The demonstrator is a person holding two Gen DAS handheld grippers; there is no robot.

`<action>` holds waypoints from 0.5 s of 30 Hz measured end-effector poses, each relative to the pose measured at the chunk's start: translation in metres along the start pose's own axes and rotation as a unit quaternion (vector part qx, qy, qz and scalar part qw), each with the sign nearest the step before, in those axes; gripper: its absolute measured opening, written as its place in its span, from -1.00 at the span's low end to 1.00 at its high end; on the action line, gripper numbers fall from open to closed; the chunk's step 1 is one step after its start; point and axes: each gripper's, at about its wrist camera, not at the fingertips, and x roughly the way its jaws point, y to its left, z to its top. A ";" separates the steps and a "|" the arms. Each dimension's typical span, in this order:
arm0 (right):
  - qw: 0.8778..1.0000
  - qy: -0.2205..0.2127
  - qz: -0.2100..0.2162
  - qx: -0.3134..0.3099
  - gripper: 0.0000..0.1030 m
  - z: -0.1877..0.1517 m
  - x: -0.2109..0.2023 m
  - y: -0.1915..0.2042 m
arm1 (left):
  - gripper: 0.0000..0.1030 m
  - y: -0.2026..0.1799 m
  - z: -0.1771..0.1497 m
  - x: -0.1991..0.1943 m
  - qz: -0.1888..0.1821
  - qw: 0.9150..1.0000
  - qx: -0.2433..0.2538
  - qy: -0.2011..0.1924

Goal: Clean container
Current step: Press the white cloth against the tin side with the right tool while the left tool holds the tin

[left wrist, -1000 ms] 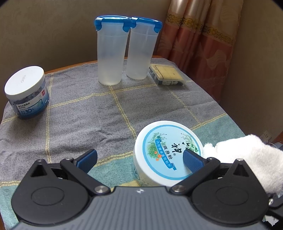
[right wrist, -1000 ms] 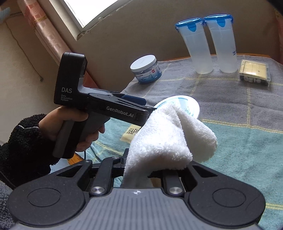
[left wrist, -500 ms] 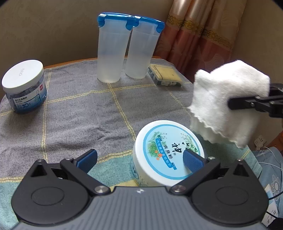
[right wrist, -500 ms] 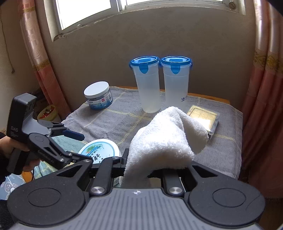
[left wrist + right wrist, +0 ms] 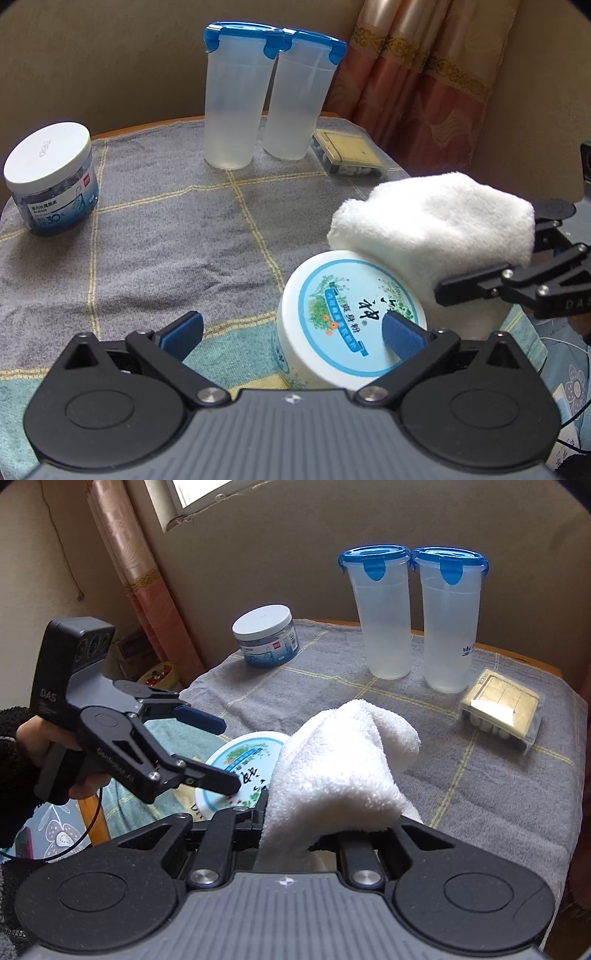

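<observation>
While both of my grippers are working over the cloth-covered table, this is how things are lying.

Container: round white plastic tub with a light-blue printed lid [image 5: 347,325] is standing on the teal end of the checked grey-and-teal woven cloth [image 5: 166,229], at the near edge of the table, tilting a little toward my left camera.

Left gripper: my left gripper [image 5: 295,332] is standing with its jaws spread wide. One blue pad [image 5: 400,334] is lying against the lid's near rim; the other is hanging clear off to the side, so nothing is being squeezed.

Right gripper: my right gripper [image 5: 328,834] is clamping tight on a folded fluffy white towel [image 5: 340,771], whose bulk is hiding the fingertips.

Towel contact: the towel is pressing on the far right edge of the lid and draping down that side of the tub.

Hand: a hand in a dark fleecy sleeve [image 5: 40,746] is gripping the left tool's handle.

Farther back: two tall translucent tumblers with blue clip lids [image 5: 266,99] are standing side by side, touching. A flat clear case with a tan gridded top [image 5: 347,155] is lying just beside them. A short clear jar with a white lid and blue label [image 5: 50,177] is sitting well apart at the cloth's left edge.

Behind: a salmon-pink curtain with gold trim [image 5: 424,74] is hanging by the wall.
</observation>
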 end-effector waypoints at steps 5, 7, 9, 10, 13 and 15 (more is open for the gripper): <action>1.000 -0.007 0.006 0.030 -0.63 -0.019 -0.006 0.017 | 1.00 -0.002 0.000 0.000 0.006 1.000 0.001 -0.001; 0.999 -0.014 0.012 0.048 -0.63 -0.029 -0.008 0.025 | 1.00 -0.002 0.000 0.000 0.008 1.000 0.001 -0.001; 0.997 -0.021 0.023 0.066 -0.62 -0.039 -0.011 0.033 | 1.00 -0.004 0.000 0.000 0.011 1.000 0.001 -0.002; 0.996 -0.024 0.030 0.075 -0.62 -0.044 -0.012 0.037 | 1.00 -0.003 0.000 -0.001 0.012 1.000 -0.001 -0.001; 0.994 -0.031 0.041 0.093 -0.62 -0.056 -0.014 0.048 | 1.00 0.000 0.000 0.000 0.004 1.000 -0.009 -0.001; 0.993 -0.036 0.047 0.103 -0.62 -0.062 -0.018 0.053 | 1.00 0.004 0.000 0.002 -0.004 1.000 -0.023 0.001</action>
